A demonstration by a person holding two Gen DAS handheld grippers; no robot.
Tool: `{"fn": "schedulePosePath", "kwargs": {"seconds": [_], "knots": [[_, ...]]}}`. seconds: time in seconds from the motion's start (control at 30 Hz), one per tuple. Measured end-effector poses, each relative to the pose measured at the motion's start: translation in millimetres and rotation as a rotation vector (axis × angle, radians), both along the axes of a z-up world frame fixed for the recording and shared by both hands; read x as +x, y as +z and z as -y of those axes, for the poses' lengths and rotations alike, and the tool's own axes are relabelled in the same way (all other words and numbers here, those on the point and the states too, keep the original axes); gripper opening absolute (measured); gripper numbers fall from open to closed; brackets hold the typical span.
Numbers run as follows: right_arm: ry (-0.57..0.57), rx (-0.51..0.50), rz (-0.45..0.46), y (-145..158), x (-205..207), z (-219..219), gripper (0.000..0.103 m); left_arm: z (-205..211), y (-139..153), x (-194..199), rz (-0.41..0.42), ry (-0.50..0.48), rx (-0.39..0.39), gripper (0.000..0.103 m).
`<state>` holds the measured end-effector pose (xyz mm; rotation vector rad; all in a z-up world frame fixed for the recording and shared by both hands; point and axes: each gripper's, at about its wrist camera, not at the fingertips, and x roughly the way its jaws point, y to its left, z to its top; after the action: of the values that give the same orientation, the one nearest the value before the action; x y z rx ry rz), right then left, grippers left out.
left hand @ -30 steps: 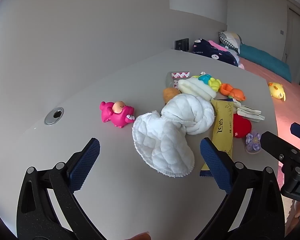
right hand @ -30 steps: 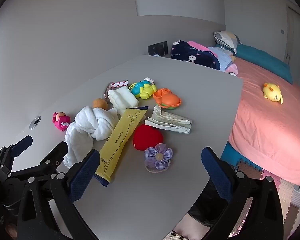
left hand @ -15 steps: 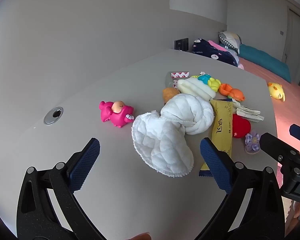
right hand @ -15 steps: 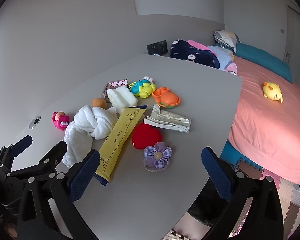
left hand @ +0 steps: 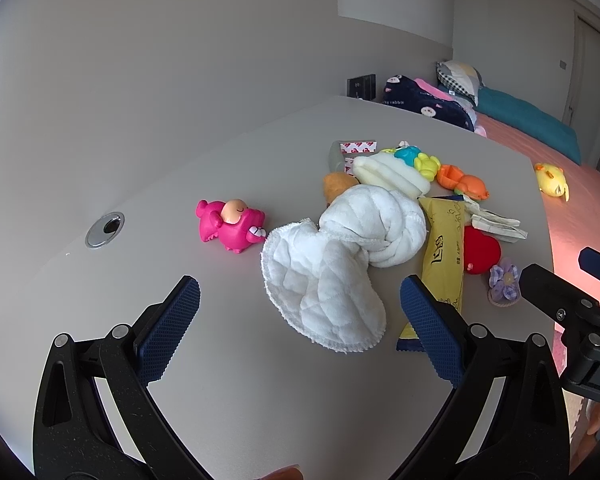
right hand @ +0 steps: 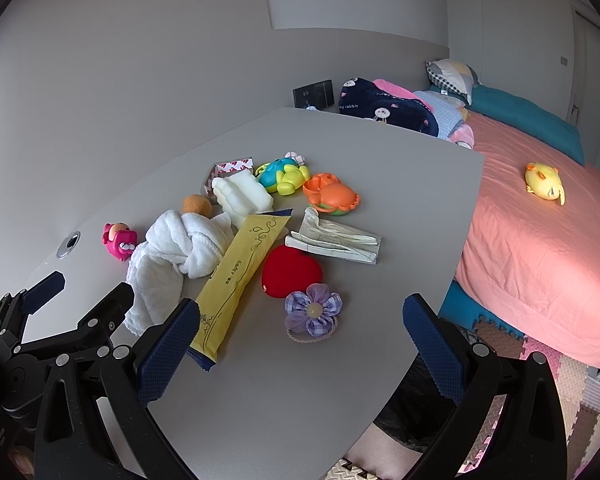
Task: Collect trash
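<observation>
A grey table [right hand: 340, 380] holds a pile of items. A yellow wrapper [right hand: 240, 276] [left hand: 444, 248], folded paper [right hand: 336, 240] [left hand: 496, 224] and a red-and-white packet [right hand: 232, 168] [left hand: 356, 147] lie among toys and a knotted white cloth [left hand: 340, 264] [right hand: 176, 256]. My left gripper [left hand: 300, 320] is open and empty, just short of the cloth. My right gripper [right hand: 300, 344] is open and empty, near a purple fabric flower [right hand: 312, 312]; it also shows in the left wrist view [left hand: 556, 280].
Toys: a pink figure [left hand: 232, 224], a red heart [right hand: 292, 272], an orange crab [right hand: 330, 194], a blue-yellow toy [right hand: 284, 174], an orange ball [right hand: 196, 204], white foam [right hand: 240, 196]. A pink bed [right hand: 540, 232] stands to the right. A black bag [right hand: 416, 412] sits under the table edge.
Both grippers have drifted very slightly; the items on the table have not moved. Both stay open.
</observation>
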<state>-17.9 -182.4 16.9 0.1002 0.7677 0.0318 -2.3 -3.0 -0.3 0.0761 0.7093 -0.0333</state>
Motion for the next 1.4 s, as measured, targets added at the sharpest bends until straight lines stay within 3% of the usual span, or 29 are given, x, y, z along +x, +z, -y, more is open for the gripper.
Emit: {"fn": "schedulePosePath", "kwargs": {"seconds": [1.4], "knots": [[0.0,0.003,-0.005,1.8,0.4,2.3,0.101,5.2,-6.2,0.9,-0.009,0.0,0.0,0.097]]}}
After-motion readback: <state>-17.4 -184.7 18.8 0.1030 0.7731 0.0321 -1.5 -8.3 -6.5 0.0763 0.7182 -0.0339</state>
